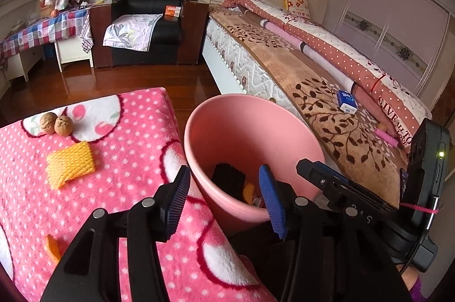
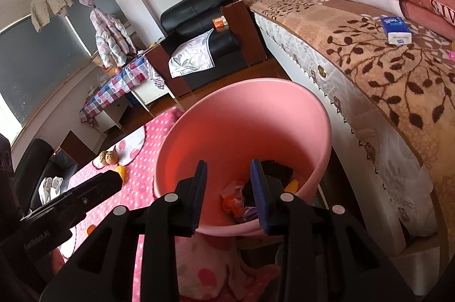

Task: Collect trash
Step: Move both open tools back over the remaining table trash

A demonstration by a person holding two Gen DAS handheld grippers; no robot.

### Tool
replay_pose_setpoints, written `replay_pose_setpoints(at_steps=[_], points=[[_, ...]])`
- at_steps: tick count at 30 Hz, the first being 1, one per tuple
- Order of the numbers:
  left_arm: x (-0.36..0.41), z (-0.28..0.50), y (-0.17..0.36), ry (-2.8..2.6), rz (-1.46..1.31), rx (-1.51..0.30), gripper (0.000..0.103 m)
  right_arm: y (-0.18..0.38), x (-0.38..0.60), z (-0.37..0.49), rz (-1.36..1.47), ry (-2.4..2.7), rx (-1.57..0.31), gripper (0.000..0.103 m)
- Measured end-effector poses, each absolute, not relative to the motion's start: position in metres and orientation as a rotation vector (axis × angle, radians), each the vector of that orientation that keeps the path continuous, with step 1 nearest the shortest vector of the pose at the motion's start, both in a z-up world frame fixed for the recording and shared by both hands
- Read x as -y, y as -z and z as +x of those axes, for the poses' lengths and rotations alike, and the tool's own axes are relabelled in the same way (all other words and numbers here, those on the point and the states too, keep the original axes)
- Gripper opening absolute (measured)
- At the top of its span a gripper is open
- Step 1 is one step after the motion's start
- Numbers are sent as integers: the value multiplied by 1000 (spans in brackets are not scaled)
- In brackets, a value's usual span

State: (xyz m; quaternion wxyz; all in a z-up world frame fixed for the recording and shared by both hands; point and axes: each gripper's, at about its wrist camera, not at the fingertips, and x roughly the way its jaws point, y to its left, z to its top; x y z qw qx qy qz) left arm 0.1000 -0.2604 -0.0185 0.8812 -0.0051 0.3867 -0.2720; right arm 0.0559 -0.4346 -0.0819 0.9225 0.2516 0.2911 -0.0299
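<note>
Pink dotted blanket (image 1: 136, 114) covers the work surface in a bedroom, with a pink bin (image 1: 250, 114) standing just off its edge, between the blanket and a bed (image 1: 284, 68).

Both grippers have their blue pads spread wide with nothing between them. The left gripper (image 1: 224, 199) hangs over the blanket's edge and the near rim of the bin, its left pad above the blanket and its right pad above the bin's mouth. The right gripper (image 2: 231, 195) is held directly over the bin (image 2: 244, 114), looking down into it.

Inside the bin lie a black mesh piece (image 2: 277, 169), an orange scrap (image 2: 293, 185), and crumpled orange and purple wrappers (image 2: 236, 202); the left view shows the same black piece (image 1: 229, 178) near the bottom.

Still out on the blanket are a yellow foam net (image 1: 70, 164), lying flat, and beyond it two walnuts (image 1: 55, 124) touching each other. An orange peel (image 1: 53, 246) sits near the left gripper's body, close to the frame's lower left.

On the bed, well apart from the bin, a blue and white tissue pack (image 1: 347, 101) rests on the leaf-patterned cover beside folded quilts. Farther back stands a black armchair (image 1: 153, 6) with a cloth draped over its seat.
</note>
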Motion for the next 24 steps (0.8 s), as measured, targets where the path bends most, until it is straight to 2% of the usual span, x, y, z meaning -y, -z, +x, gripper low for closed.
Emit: replay_pose_setpoints(at_steps=[10, 24], points=[[236, 89, 10, 530, -26, -784, 54, 74, 411, 44, 487, 1, -584, 32], [190, 73, 5, 462, -61, -764, 55, 68, 378, 32, 443, -91, -586, 32]])
